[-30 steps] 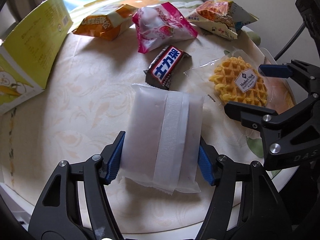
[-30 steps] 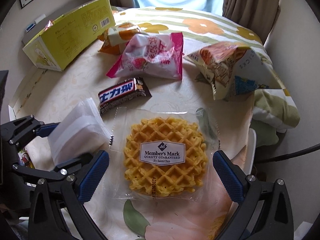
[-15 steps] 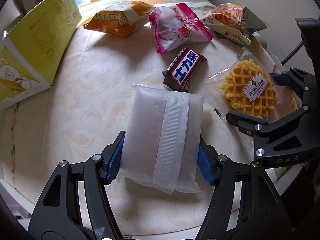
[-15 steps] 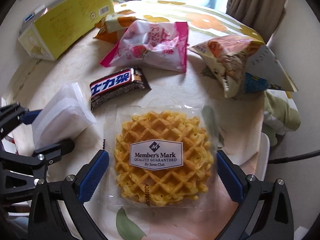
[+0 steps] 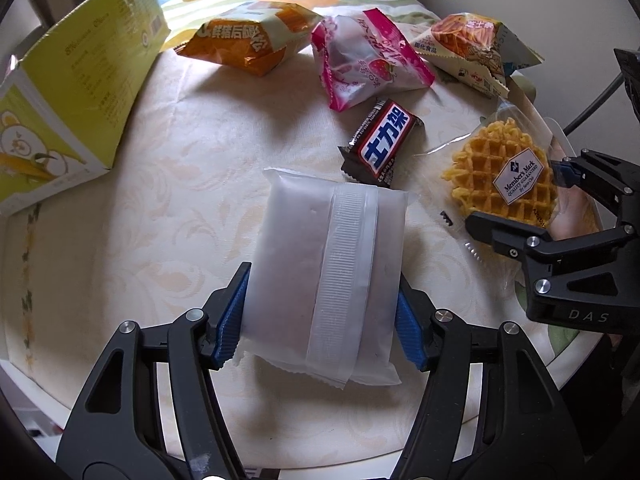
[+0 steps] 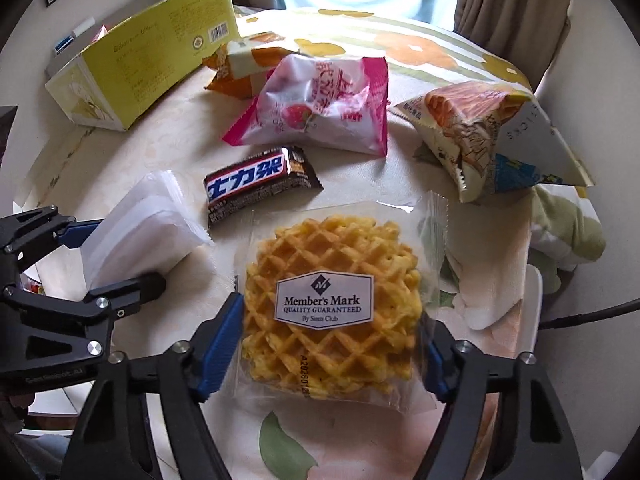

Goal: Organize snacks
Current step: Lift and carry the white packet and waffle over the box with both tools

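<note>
My left gripper [image 5: 320, 320] is shut on a plain white snack packet [image 5: 324, 264] and holds it over the table; the packet also shows in the right wrist view [image 6: 140, 232]. My right gripper [image 6: 332, 344] is shut on a clear-wrapped Member's Mark waffle [image 6: 328, 300], pads pressing both sides; the waffle shows in the left wrist view [image 5: 504, 176] too. A dark chocolate bar [image 6: 260, 184] lies between the two packets.
At the back lie an orange snack bag [image 5: 244, 40], a pink strawberry bag [image 5: 364, 60] and a triangular chip bag [image 5: 476, 44]. A yellow-green box [image 5: 68, 92] stands at the left. The round table's cloth [image 5: 180, 184] ends at a near edge.
My right gripper has closed its jaws onto the waffle packet. My left gripper has kept its hold on the white packet while the view shifted slightly.
</note>
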### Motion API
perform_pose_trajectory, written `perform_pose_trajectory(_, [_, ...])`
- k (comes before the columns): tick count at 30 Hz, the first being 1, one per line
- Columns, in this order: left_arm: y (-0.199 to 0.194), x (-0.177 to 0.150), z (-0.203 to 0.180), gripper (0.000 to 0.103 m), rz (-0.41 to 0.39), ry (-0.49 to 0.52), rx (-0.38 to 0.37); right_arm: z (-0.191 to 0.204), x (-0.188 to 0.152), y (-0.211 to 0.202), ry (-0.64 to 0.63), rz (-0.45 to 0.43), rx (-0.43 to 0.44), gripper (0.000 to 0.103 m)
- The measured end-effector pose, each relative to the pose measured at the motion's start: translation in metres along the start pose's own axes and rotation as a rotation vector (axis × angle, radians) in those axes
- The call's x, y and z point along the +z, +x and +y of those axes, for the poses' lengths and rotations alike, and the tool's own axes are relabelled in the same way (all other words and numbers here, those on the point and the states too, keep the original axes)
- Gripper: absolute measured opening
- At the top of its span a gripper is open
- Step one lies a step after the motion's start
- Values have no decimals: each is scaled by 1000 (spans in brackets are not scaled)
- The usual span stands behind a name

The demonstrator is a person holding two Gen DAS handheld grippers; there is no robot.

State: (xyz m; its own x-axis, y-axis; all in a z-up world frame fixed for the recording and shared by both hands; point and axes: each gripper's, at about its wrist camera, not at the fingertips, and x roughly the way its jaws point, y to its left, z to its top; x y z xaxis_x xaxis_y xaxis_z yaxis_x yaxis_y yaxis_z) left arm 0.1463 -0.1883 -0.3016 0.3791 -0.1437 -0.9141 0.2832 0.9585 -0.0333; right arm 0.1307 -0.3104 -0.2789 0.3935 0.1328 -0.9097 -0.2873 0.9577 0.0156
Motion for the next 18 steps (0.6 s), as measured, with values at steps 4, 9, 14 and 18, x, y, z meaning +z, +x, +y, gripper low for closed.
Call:
perform_pose_trajectory(4, [-9, 3, 2, 61, -16, -3, -1, -1, 0, -6, 21, -7, 6, 69])
perform_pose_trajectory(9, [-31, 8, 5, 61, -49, -8, -2, -6, 9, -23, 59, -37, 25, 68])
perform_pose_trajectory(14, [-66, 20, 18, 61, -90, -42, -9, -6, 18, -60, 89, -104, 49, 68])
perform_pose_trajectory(18, [-101, 34, 33, 61, -151, -65, 10, 1, 36, -90, 98, -166, 60, 68])
